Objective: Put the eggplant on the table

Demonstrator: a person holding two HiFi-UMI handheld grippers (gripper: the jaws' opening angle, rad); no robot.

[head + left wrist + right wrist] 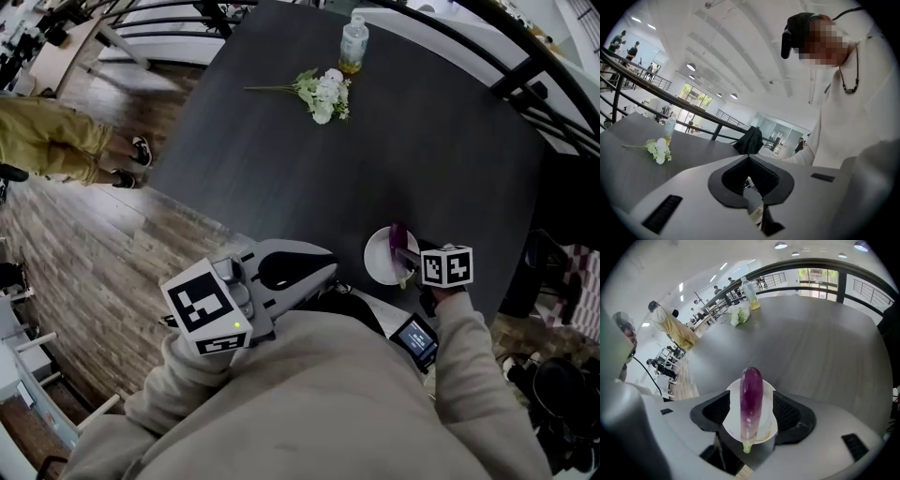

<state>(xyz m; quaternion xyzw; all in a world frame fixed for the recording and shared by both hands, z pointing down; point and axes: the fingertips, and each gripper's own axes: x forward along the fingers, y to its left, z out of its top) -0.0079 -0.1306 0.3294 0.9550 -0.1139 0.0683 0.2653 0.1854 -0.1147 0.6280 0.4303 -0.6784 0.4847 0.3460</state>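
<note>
Nearest are the wearer's soft beige sleeves [309, 403], and between them a small device with a lit screen [415, 339]. On the near left, the left gripper [750, 164] is smooth grey plastic with a black-and-white marker cube [199, 305]. Its ribbed black pads meet at the tips around a spade-shaped hollow, closed with nothing in them. On the near right, the right gripper [751, 405] tilts steeply down with its jaws spread wide. Its ribbed pads stand clear on either side of the eggplant [751, 385] and do not press it. The eggplant is long, slim and glossy purple, paling to white near its green stem end, which points toward the gripper. It lies across a small round white plate [768, 425] near the table's near right edge, its far tip reaching past the plate's rim. The table [281, 159] is a broad dark grey slab with a matt, faintly grained top. Well beyond the plate, toward the far side, lies a spray of white flowers [324, 94] with a thin green stem pointing left. Just beyond them stands a clear plastic bottle [353, 44] with yellowish liquid in it. A black metal railing [525, 75] curves along the far right. To the left is a plank floor [84, 244], where a person in khaki trousers [52, 141] stands.
</note>
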